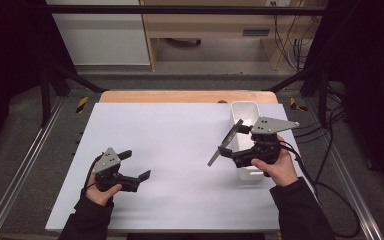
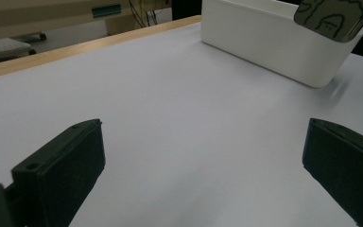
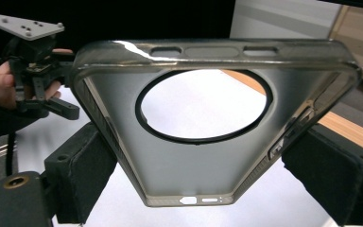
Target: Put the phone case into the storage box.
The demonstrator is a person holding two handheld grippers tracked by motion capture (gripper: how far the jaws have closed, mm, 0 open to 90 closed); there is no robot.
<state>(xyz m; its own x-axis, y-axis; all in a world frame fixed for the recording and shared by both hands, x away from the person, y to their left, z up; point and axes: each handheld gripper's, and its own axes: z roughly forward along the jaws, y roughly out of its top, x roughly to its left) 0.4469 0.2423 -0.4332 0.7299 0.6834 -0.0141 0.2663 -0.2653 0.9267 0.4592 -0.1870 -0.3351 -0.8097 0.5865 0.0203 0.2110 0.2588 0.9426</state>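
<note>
Fingers [image 3: 82, 177] of my right gripper [image 1: 228, 144] press in on both long edges of a smoky see-through phone case [image 3: 208, 118], so it hangs between them with its big round camera hole facing me in the right gripper view. From the high view the case [image 1: 225, 145] is lifted off the tabletop [image 1: 180, 130], tilted, just left of the white bin [image 1: 244, 111] that stands on the right side, and my right hand [image 1: 277, 167] hovers partly over that bin's near end.

My left gripper [image 1: 132, 165] rests low on the near left of the tabletop, fingers [image 2: 61, 170] spread wide with nothing between them but bare white surface. In the left gripper view the bin [image 2: 274, 42] sits far ahead, with the case [image 2: 333, 19] up by its far corner.

As I judge it, the pick-up is done: the case is secure and in the air. What remains is setting it down, whether in the bin or on the open sheet I cannot tell, or passing it across to my idle left hand [image 1: 97, 192]. I cannot see whether the bin holds anything.
</note>
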